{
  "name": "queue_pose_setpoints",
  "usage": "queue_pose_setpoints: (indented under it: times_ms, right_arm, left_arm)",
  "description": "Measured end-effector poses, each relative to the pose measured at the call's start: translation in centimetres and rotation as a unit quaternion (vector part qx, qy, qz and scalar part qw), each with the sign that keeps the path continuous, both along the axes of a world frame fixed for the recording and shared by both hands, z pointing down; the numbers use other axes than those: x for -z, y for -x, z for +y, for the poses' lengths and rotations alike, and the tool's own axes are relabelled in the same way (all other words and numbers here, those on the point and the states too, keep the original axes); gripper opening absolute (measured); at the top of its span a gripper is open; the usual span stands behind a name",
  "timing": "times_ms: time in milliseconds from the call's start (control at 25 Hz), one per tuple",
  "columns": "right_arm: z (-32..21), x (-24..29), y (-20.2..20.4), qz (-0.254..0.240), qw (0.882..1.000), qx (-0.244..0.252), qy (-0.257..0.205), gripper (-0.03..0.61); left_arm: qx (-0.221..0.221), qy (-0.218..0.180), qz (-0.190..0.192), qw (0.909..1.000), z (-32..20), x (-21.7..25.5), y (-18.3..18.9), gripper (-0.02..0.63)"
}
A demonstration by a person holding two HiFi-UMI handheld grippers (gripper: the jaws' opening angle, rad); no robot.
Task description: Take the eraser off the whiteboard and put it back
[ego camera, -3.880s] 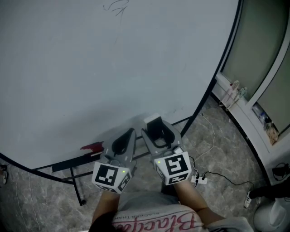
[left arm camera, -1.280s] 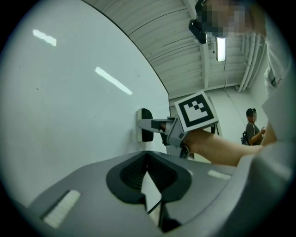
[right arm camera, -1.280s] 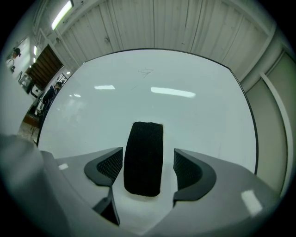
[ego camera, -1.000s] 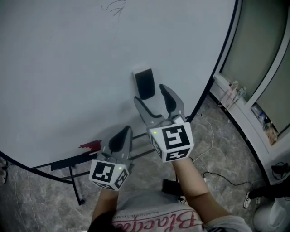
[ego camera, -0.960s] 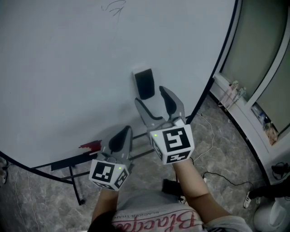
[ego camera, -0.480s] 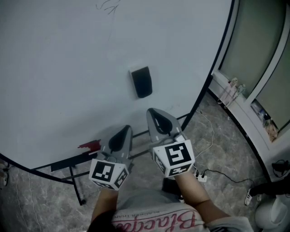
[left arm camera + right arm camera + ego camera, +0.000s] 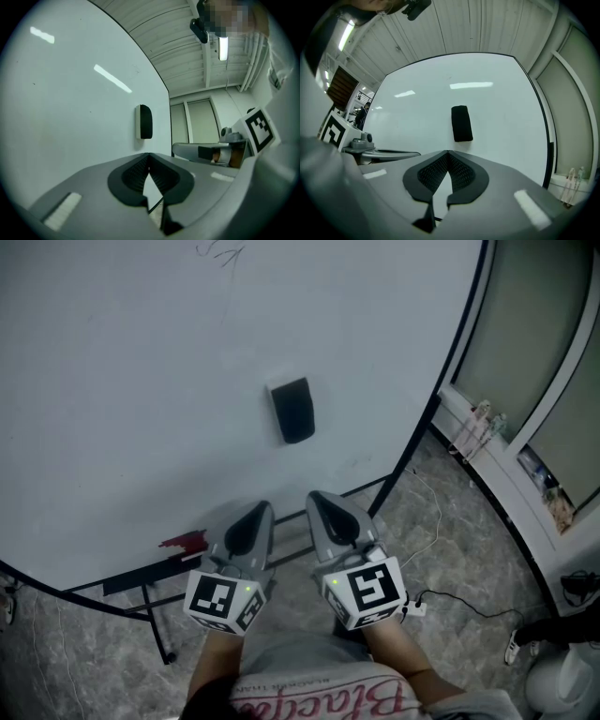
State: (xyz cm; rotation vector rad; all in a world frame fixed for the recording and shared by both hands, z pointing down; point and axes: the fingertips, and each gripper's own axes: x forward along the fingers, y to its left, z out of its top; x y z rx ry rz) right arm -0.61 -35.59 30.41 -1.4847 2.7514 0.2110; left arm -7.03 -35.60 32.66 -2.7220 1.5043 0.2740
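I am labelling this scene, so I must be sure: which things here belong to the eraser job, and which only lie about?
For the job: eraser, stuck on the whiteboard; right gripper and left gripper, both shut and empty.

Just lying about: power strip with its cable on the floor; red patch at the board's lower edge; small items on the window sill.

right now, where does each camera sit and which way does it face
Head view: on the person's head, looking steeply down at whiteboard, eraser, floor; shows left gripper, right gripper, forearms.
Left gripper view: on the left gripper, looking along its shut fingers at the whiteboard; right gripper shows at right.
Right gripper view: on the right gripper, facing the eraser; left gripper shows at left.
Shared: all three see the eraser on the whiteboard.
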Motion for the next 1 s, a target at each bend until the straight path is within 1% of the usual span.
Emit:
queue_pose_setpoints:
  times_ms: [120, 440, 800, 1000]
  right_arm:
    - [0.59, -0.15, 0.14, 0.019, 1.000, -0.008, -0.010, 0.000]
    - [0.84, -0.44, 0.33, 0.032, 0.999, -0.007, -0.010, 0.000]
    - [0.82, -0.48, -0.18, 0.033, 0.999, -0.015, -0.006, 0.000]
    - [0.92, -0.36, -0.28, 0.024, 1.000, -0.010, -0.001, 0.000]
  left_arm:
    - [-0.001, 0.000, 0.002, 1.0000, -0.14, -0.06, -0.02, -0.002]
    - [-0.008, -0.001, 0.005, 0.9999, -0.10, -0.05, -0.43, -0.002]
    - [-0.013, -0.002, 0.007, 0.9999, 0.11, 0.06, -0.66, -0.002]
    - [-0.013, -0.004, 0.006, 0.9999, 0.19, 0.20, -0.73, -0.002]
